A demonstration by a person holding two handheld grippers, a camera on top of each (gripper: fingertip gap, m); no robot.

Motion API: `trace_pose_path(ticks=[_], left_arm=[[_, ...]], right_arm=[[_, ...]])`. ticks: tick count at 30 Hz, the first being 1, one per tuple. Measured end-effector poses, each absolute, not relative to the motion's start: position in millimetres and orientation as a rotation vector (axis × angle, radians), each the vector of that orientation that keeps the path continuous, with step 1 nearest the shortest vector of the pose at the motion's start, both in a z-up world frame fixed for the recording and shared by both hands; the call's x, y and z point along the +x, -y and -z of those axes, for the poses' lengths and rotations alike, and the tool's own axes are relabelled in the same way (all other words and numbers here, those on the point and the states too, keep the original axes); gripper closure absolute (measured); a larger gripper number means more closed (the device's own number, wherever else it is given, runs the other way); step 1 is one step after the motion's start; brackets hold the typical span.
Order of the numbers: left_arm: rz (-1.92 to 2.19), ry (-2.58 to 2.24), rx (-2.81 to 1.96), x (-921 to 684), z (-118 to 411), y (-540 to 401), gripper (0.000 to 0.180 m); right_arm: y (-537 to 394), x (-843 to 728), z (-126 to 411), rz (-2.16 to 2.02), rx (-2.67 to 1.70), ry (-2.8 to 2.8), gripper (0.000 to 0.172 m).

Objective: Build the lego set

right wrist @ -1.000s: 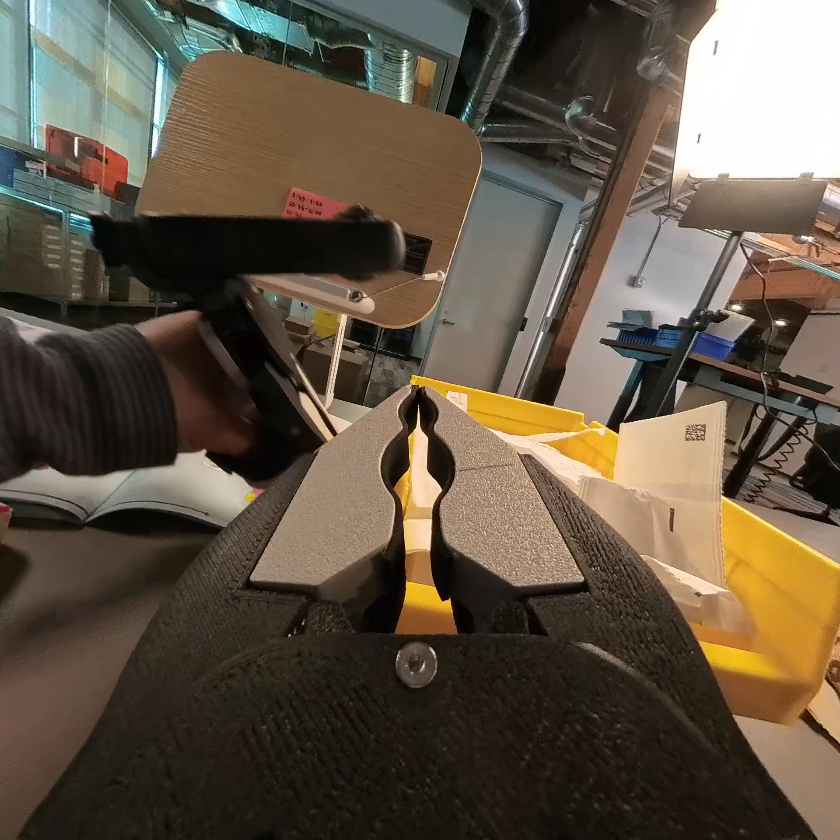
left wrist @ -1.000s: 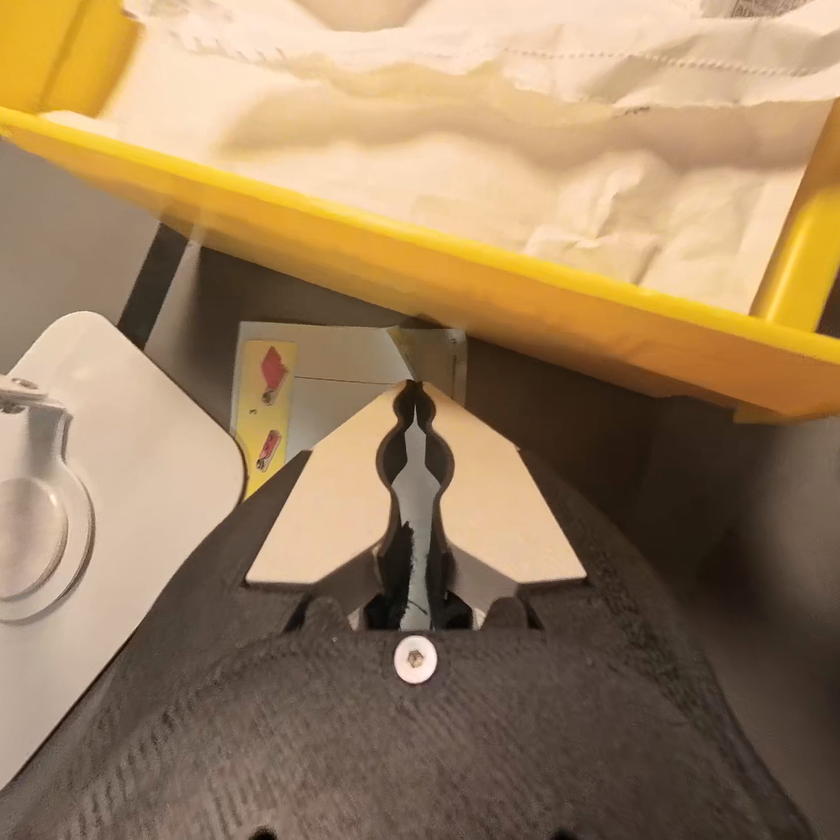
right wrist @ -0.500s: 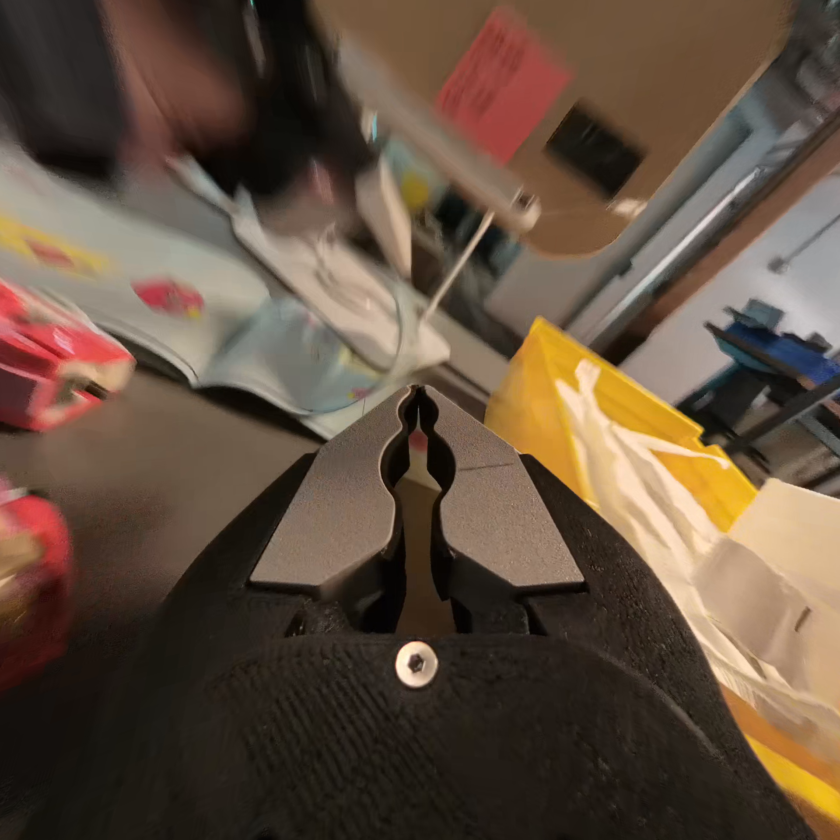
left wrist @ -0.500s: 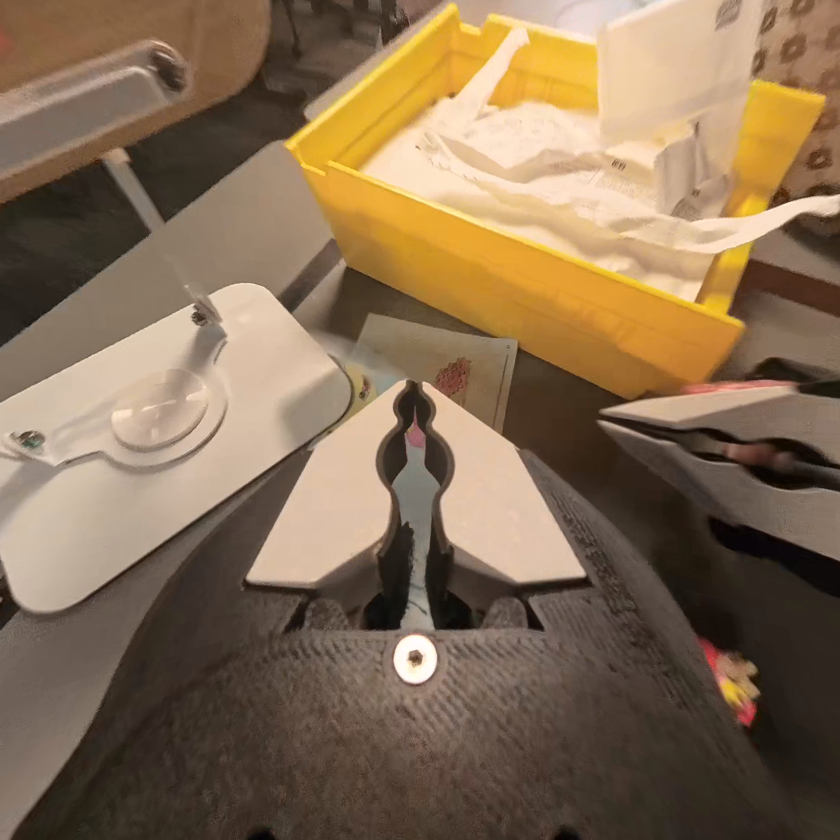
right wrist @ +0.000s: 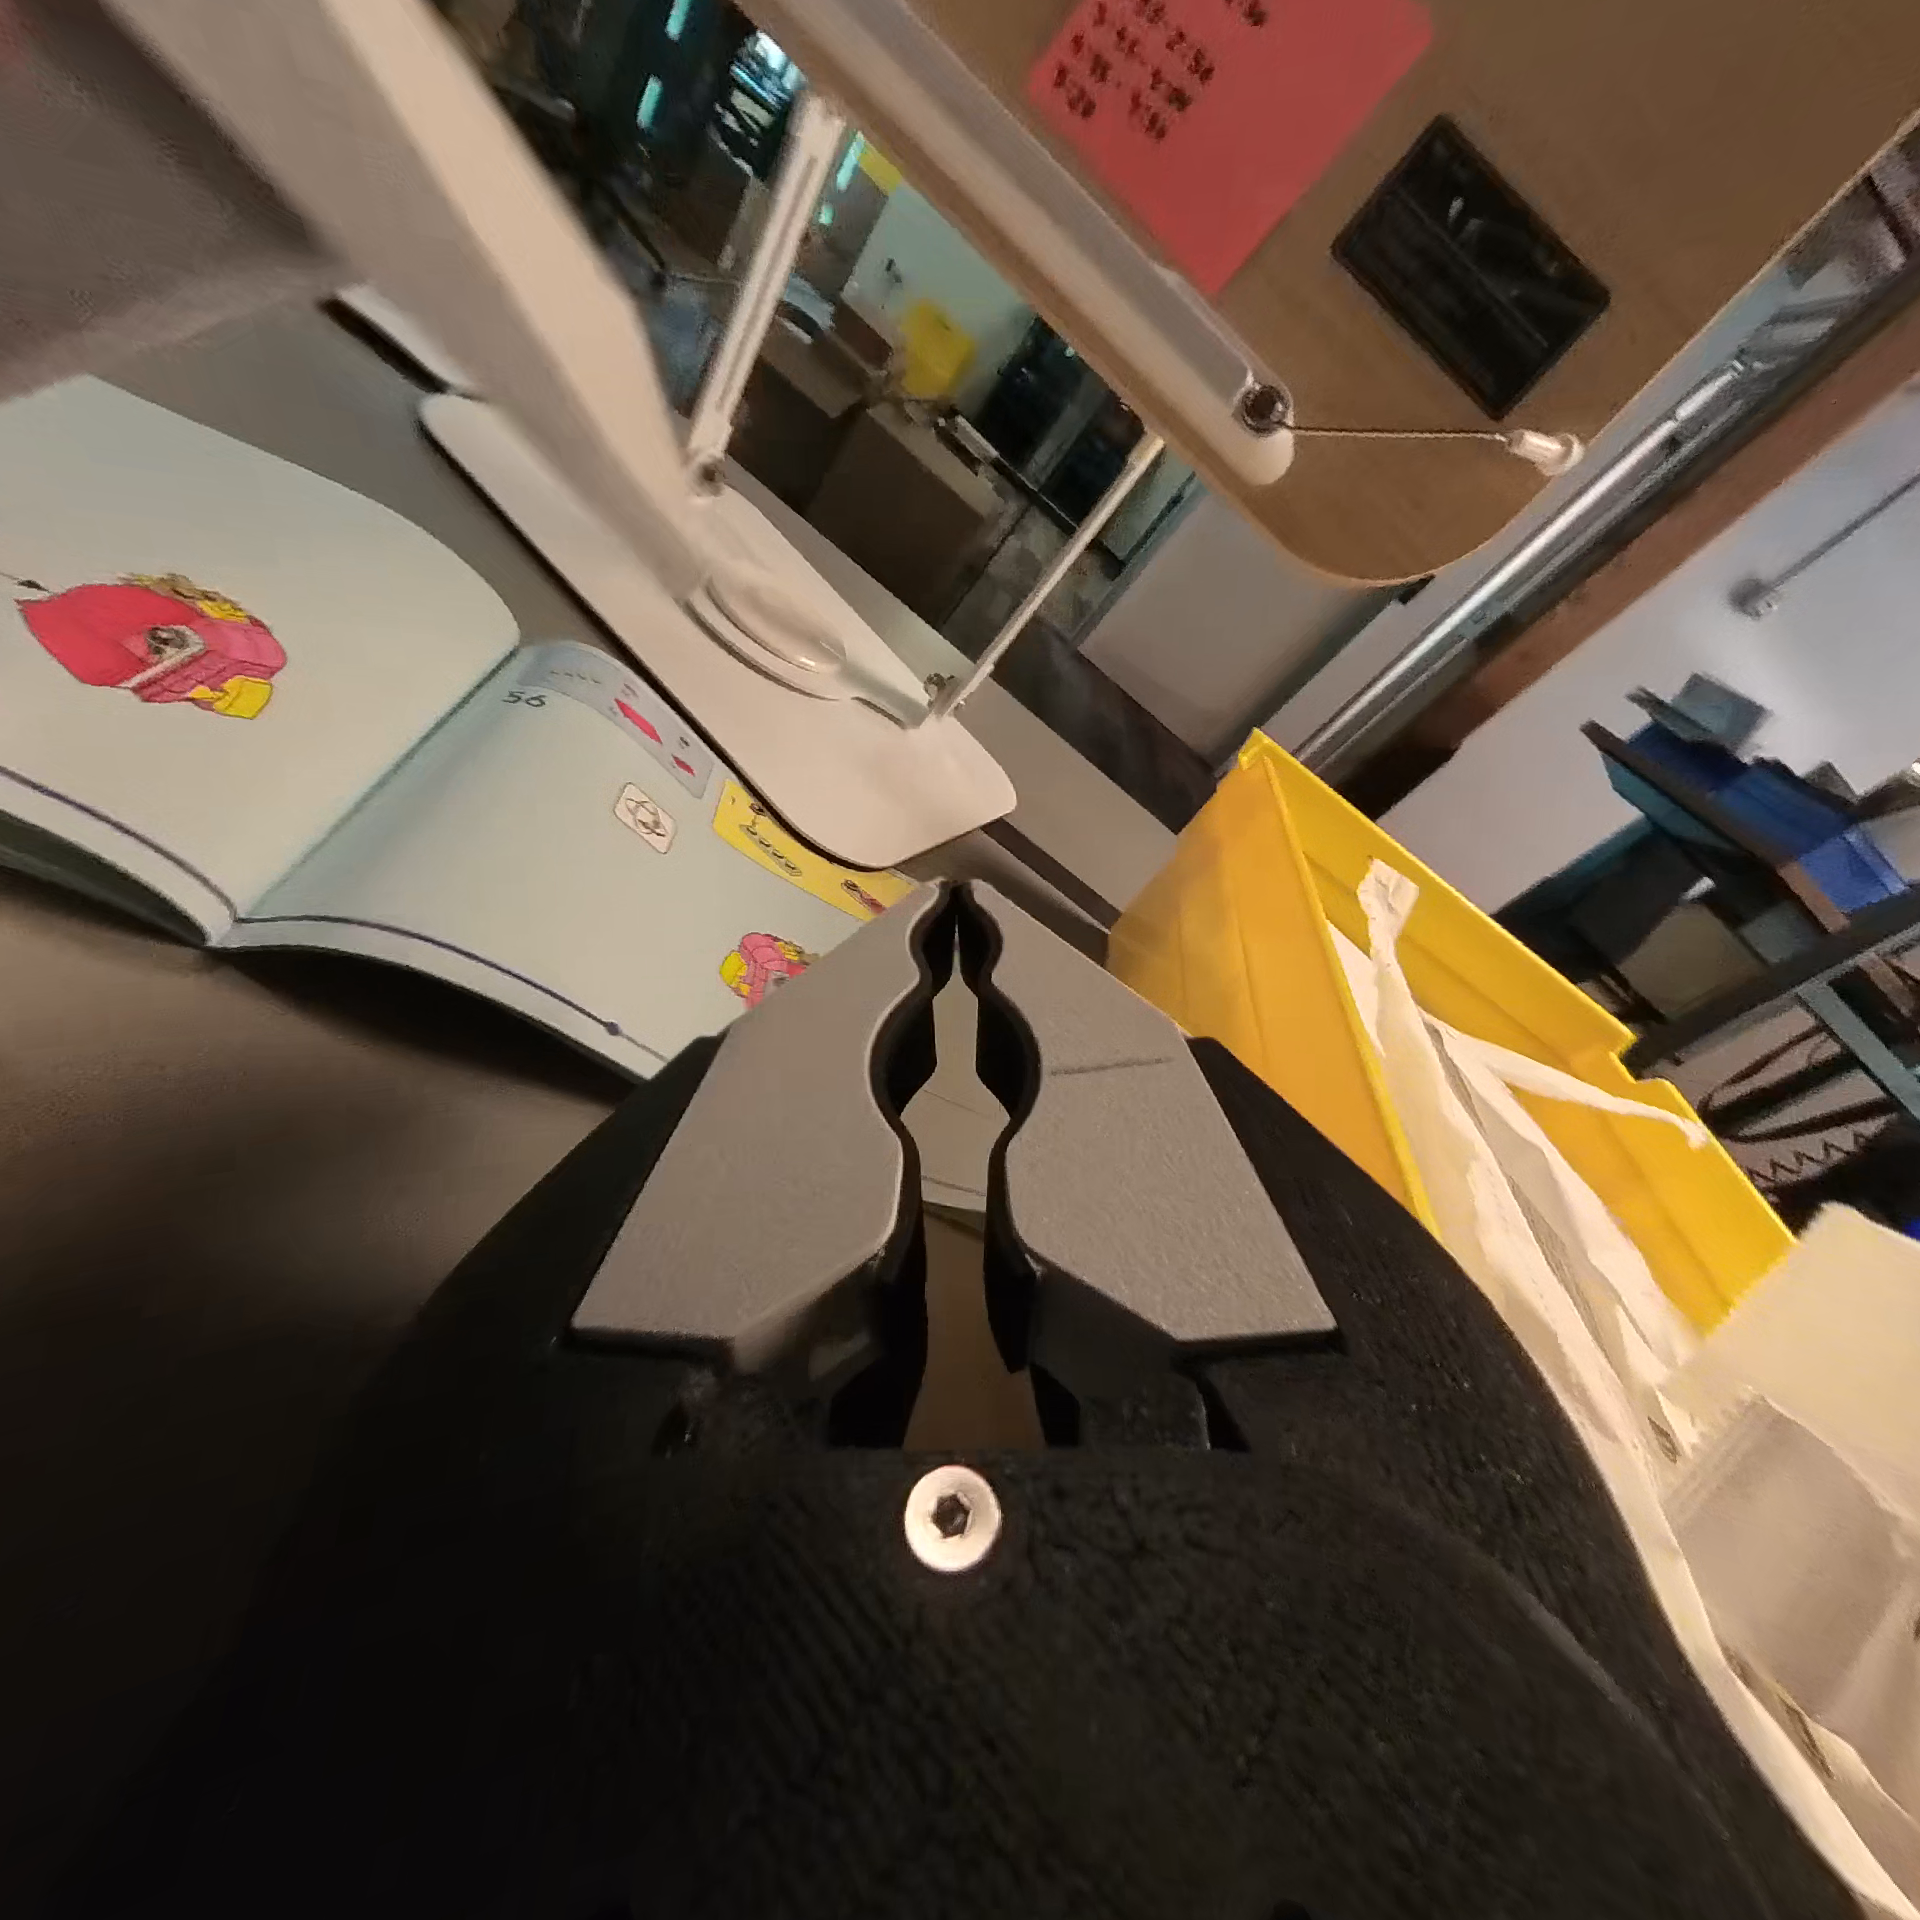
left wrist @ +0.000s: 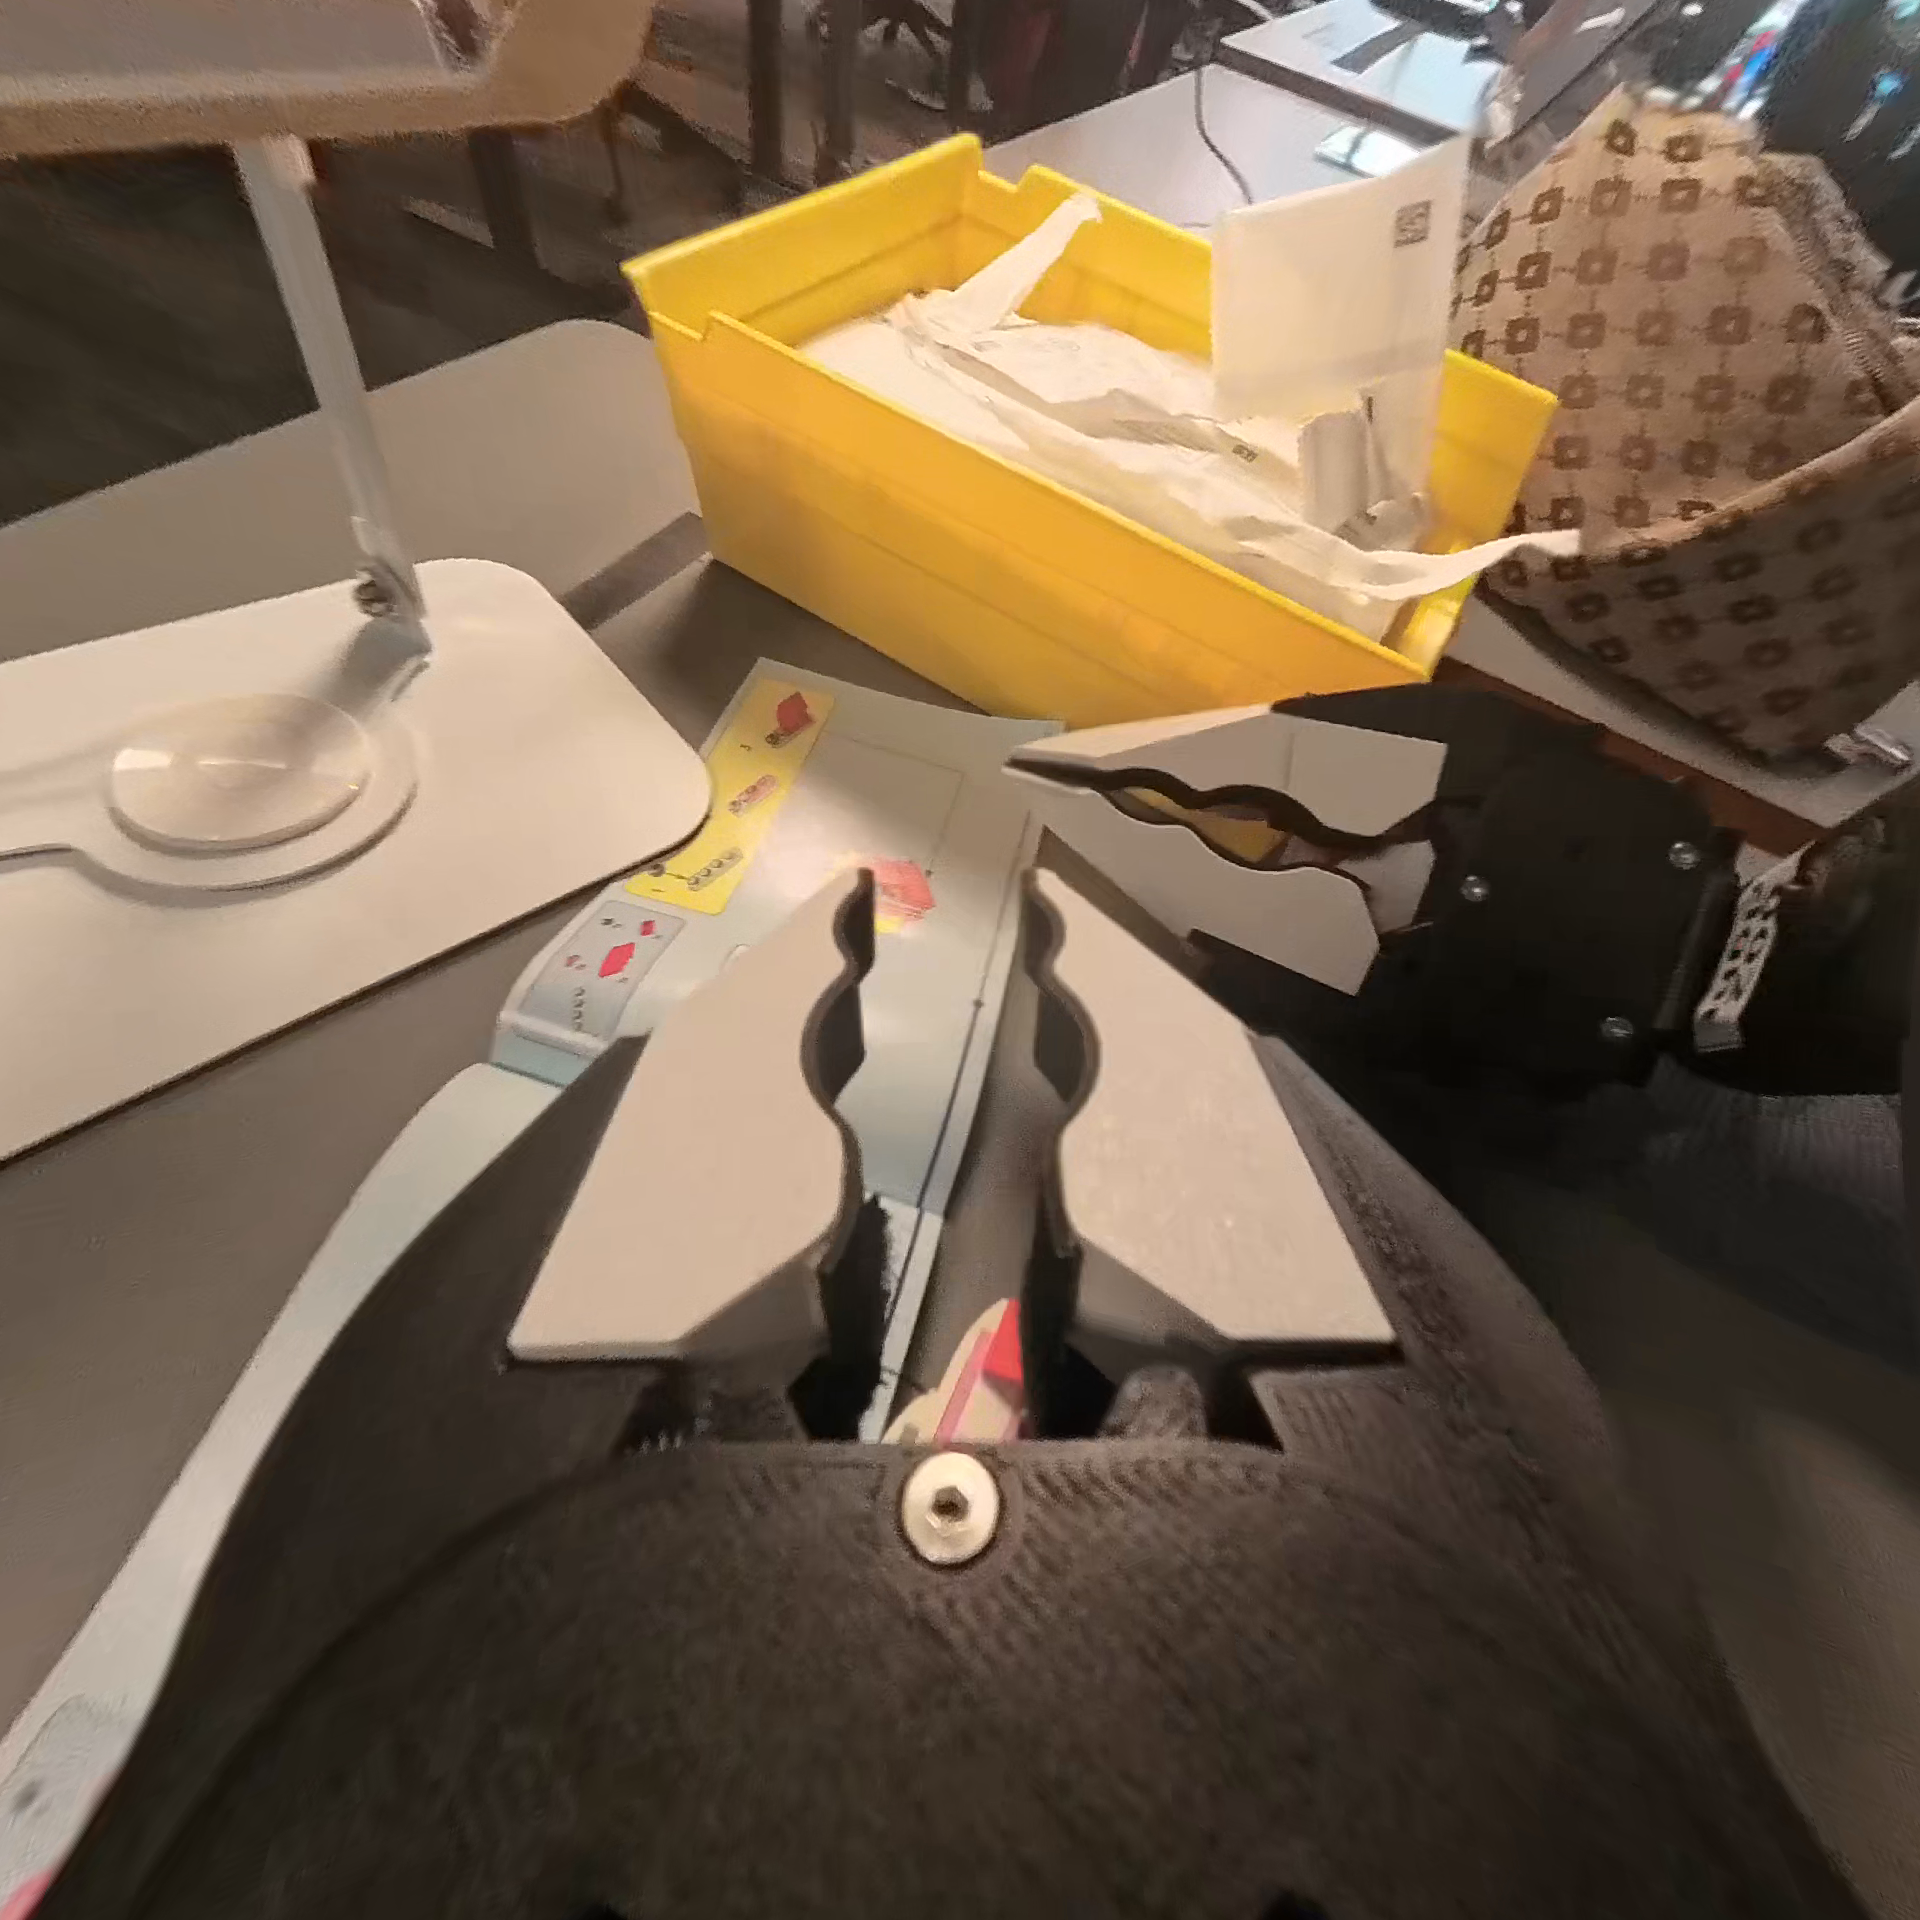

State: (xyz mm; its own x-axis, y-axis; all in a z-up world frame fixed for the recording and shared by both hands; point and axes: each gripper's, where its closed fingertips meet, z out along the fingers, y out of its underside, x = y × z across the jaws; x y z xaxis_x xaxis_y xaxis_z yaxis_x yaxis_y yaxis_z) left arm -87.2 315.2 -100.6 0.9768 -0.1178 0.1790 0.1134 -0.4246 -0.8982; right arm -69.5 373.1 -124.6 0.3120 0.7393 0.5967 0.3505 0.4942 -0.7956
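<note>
My left gripper (left wrist: 945,894) is open and holds nothing. It hangs just above an open instruction booklet (left wrist: 894,790) that lies on the dark table. A small red and pink piece (left wrist: 992,1361) shows low down between its fingers, near their base. My right gripper (right wrist: 956,896) is shut, and nothing shows between its tips. It sits low over the table between the booklet (right wrist: 416,831) and a yellow bin (right wrist: 1247,935). It also shows in the left wrist view (left wrist: 1023,767), shut, just right of the left fingertips.
The yellow bin (left wrist: 935,540) holds crumpled white paper bags (left wrist: 1091,416). A lamp's white base (left wrist: 468,748) rests partly on the booklet at the left, its wooden head (right wrist: 1351,260) overhead. A brown patterned fabric item (left wrist: 1683,416) stands at the right. A dark sleeve (left wrist: 1714,1164) is behind the right gripper. My hands' fingertips stand some 7 cm from each other.
My left gripper has drawn back from the bin's edge to over the booklet and has opened. My right gripper has dropped low toward the table and stays shut.
</note>
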Motion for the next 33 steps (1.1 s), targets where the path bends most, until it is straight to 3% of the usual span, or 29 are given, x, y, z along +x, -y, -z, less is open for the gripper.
trace_pose_path(ticks=[5, 10, 21, 27, 33], left_arm=[[0.181, -0.158, -2.259, -73, 148, -318, 0.136], [-0.048, -0.248, -2.429, -79, 174, -328, 0.138], [-0.016, -0.274, -2.511, -64, 195, -351, 0.136], [0.076, -0.173, -2.488, -67, 198, -353, 0.145], [0.446, 0.0, -2.416, -61, 192, -351, 0.161]], right_arm=[[-396, -53, 110, -0.301, -1.124, 1.125, 0.172], [-409, -36, 93, -0.385, -1.141, 0.967, 0.172], [-402, -30, 76, -0.526, -1.077, 0.88, 0.172], [-400, -31, 75, -0.545, -1.071, 0.882, 0.172], [-399, -30, 74, -0.568, -1.071, 0.877, 0.172]])
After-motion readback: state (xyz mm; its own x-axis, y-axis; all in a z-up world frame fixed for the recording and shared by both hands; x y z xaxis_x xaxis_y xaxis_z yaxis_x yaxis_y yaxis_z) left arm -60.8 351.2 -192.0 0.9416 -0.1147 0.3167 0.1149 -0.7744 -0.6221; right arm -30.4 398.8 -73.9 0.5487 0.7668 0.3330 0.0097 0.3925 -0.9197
